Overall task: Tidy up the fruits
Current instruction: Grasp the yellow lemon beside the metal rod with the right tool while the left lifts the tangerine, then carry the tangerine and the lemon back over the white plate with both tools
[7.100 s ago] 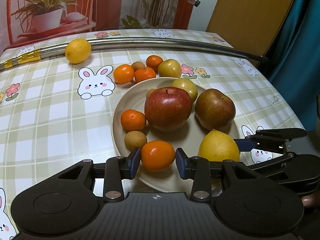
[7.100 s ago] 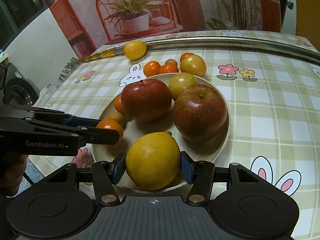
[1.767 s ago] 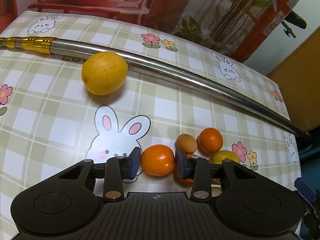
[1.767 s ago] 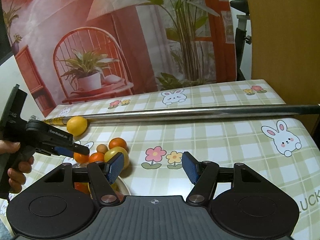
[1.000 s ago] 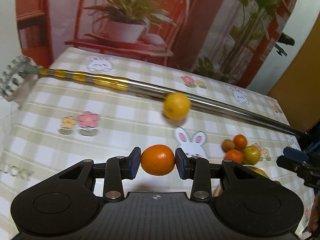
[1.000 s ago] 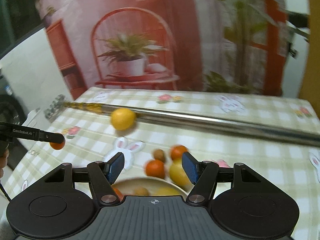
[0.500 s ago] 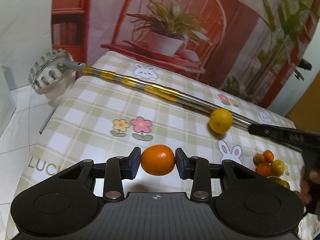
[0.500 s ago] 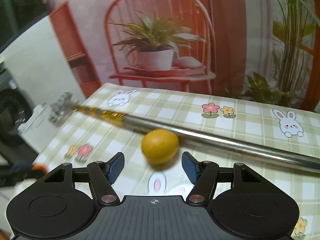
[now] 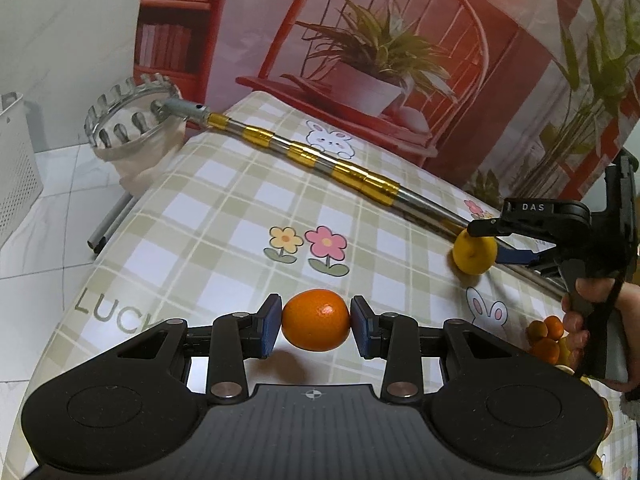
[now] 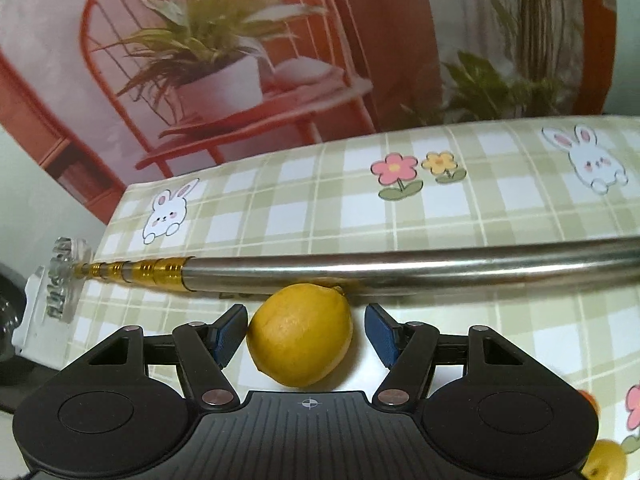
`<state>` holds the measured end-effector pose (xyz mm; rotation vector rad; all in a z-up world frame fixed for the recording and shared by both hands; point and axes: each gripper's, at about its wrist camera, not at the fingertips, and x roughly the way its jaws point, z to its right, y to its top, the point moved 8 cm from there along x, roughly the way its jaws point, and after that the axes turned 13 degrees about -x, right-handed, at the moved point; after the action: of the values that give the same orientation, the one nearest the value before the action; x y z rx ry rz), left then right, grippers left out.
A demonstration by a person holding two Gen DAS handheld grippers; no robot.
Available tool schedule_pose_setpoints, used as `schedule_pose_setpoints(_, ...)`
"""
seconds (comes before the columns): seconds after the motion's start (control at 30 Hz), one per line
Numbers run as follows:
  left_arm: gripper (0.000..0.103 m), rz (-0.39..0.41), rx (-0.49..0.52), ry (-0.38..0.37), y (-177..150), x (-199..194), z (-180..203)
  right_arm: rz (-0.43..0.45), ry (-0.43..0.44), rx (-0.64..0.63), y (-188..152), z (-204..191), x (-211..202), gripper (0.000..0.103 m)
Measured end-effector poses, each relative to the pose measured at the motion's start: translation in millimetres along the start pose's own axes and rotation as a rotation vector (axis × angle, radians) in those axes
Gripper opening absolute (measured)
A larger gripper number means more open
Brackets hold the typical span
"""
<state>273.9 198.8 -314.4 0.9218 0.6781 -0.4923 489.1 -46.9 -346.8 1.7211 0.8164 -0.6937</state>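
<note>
My left gripper [image 9: 316,320] jaws pinch the mandarin [image 9: 316,319] above the table [image 9: 240,216]; my right gripper [image 10: 306,332] jaws sit spread around the lemon [image 10: 300,334].

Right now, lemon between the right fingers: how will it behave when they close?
The lemon is rounded, so it may roll; the metal pole directly behind probably blocks it. Its peel looks pebbled and firm, likely grippy. The right hand-held gripper stands open around it, so centring looks adequate.

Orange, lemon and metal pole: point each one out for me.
orange [image 9: 316,319], left wrist view, middle of its front skin.
lemon [image 10: 300,336], right wrist view, centre of its rind.
metal pole [image 10: 400,272], right wrist view, bare steel shaft.
</note>
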Motion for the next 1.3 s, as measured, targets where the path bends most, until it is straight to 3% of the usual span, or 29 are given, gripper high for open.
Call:
schedule_pose_setpoints(0.33,0.04,-0.016,0.003,0.002,-7,3,-4,-0.034,0.028,0.042,-5,-3,11,0.056)
schedule_pose_setpoints(0.6,0.04,-0.018,0.032,-0.01,-10,-1,8,0.003,0.079,0.042,-18,5,-20,0.056)
schedule_pose_setpoints(0.97,0.04,-0.029,0.127,-0.076,-27,-28,57,0.168,0.206,0.021,-56,24,-139,0.056)
schedule_pose_setpoints(1.17,0.04,-0.056,0.204,-0.13,-54,-42,99,0.28,0.15,-0.06,-86,54,-210,0.056)
schedule_pose_setpoints(1.3,0.04,-0.092,0.269,-0.162,-81,-46,125,0.309,0.114,-0.095,-113,71,-239,0.056)
